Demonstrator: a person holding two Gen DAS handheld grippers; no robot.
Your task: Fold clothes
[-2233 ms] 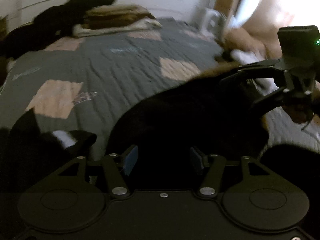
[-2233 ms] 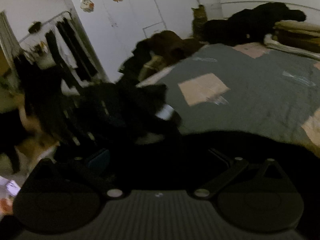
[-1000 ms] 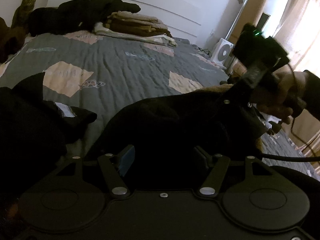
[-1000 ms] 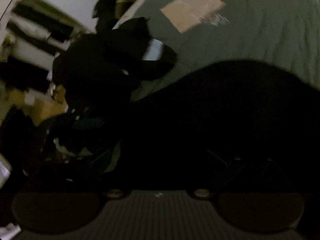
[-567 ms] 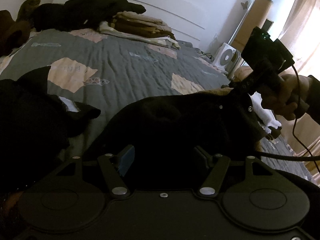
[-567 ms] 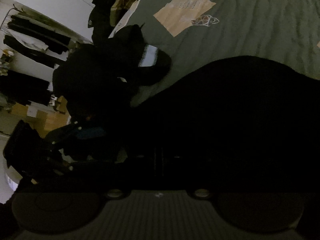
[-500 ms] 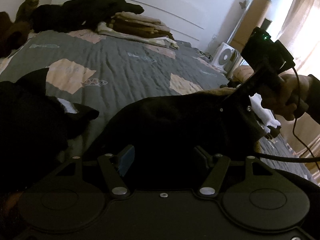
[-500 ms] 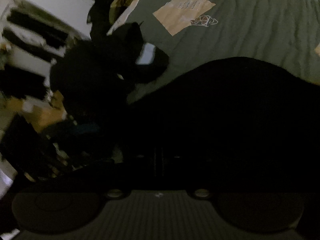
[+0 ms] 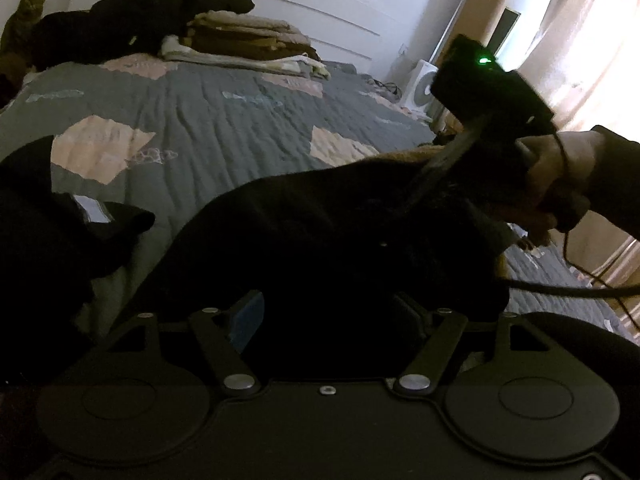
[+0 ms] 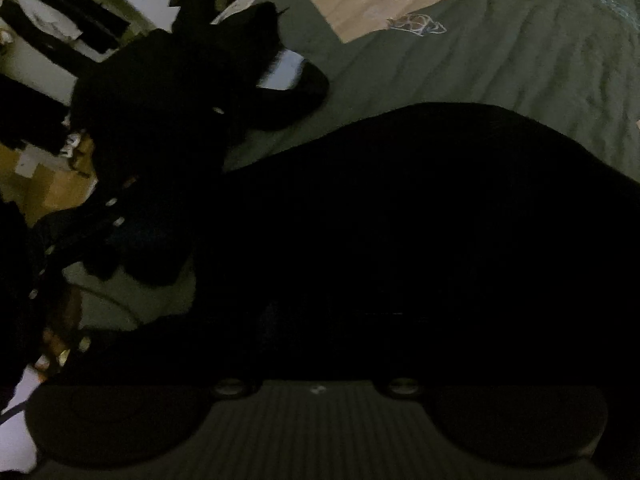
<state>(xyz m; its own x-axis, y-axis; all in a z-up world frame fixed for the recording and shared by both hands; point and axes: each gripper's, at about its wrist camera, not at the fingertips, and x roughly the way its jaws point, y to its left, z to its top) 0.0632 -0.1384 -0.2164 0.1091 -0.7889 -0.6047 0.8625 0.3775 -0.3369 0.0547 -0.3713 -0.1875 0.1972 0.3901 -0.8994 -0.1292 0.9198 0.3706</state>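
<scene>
A black garment (image 9: 328, 232) is stretched in front of me over the grey patterned bed (image 9: 224, 128). My left gripper (image 9: 328, 312) has its jaws spread around the near edge of the garment, blue pad (image 9: 248, 316) showing; whether it pinches the cloth is unclear. My right gripper (image 9: 432, 184) reaches into the garment's far right end, its fingertips buried in the cloth. In the right wrist view the black garment (image 10: 400, 220) fills the frame and hides the fingers.
A second dark garment (image 9: 48, 224) lies crumpled at the left, also in the right wrist view (image 10: 180, 92). Folded beige clothes (image 9: 244, 44) and a black pile (image 9: 132, 20) sit at the headboard. A white fan (image 9: 420, 88) stands beyond the bed's right edge.
The right gripper has tilted down and pushed further into the garment's far end. The left gripper has stayed at the near edge.
</scene>
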